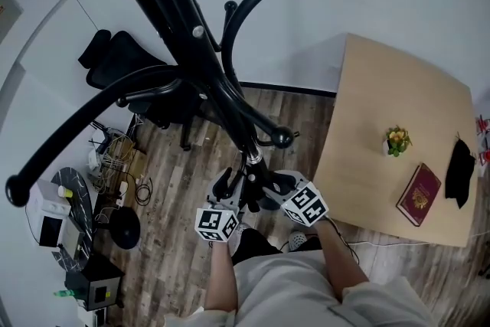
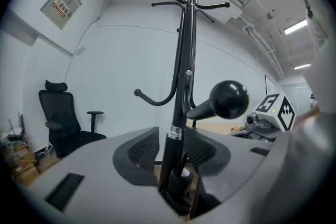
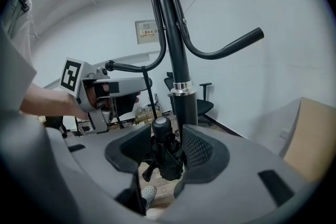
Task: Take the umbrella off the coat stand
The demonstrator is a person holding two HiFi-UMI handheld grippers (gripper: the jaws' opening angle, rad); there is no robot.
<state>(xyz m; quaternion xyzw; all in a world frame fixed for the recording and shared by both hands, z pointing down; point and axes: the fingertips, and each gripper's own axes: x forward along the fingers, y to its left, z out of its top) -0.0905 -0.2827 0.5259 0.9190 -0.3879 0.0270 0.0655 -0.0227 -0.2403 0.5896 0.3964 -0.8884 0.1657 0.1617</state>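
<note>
The black coat stand (image 1: 191, 34) rises in front of me, its pole (image 2: 184, 76) carrying a silver ring and ball-tipped hooks. A black folded umbrella (image 3: 165, 157) with a round pale-topped cap hangs close against the pole (image 3: 170, 34). My right gripper (image 3: 165, 147) is shut on the umbrella, with a pad on each side of it. My left gripper (image 2: 170, 147) stands open from the opposite side, the pole and the umbrella's cap (image 2: 182, 176) between its jaws without the pads pressing. In the head view both grippers, left (image 1: 230, 184) and right (image 1: 269, 184), meet low at the pole.
A wooden table (image 1: 398, 88) stands to the right with a small potted plant (image 1: 396, 140), a red book (image 1: 419, 195) and a black object (image 1: 459, 168). A black office chair (image 1: 122, 61) is behind the stand. Cables and boxes (image 1: 115, 157) crowd the floor at the left.
</note>
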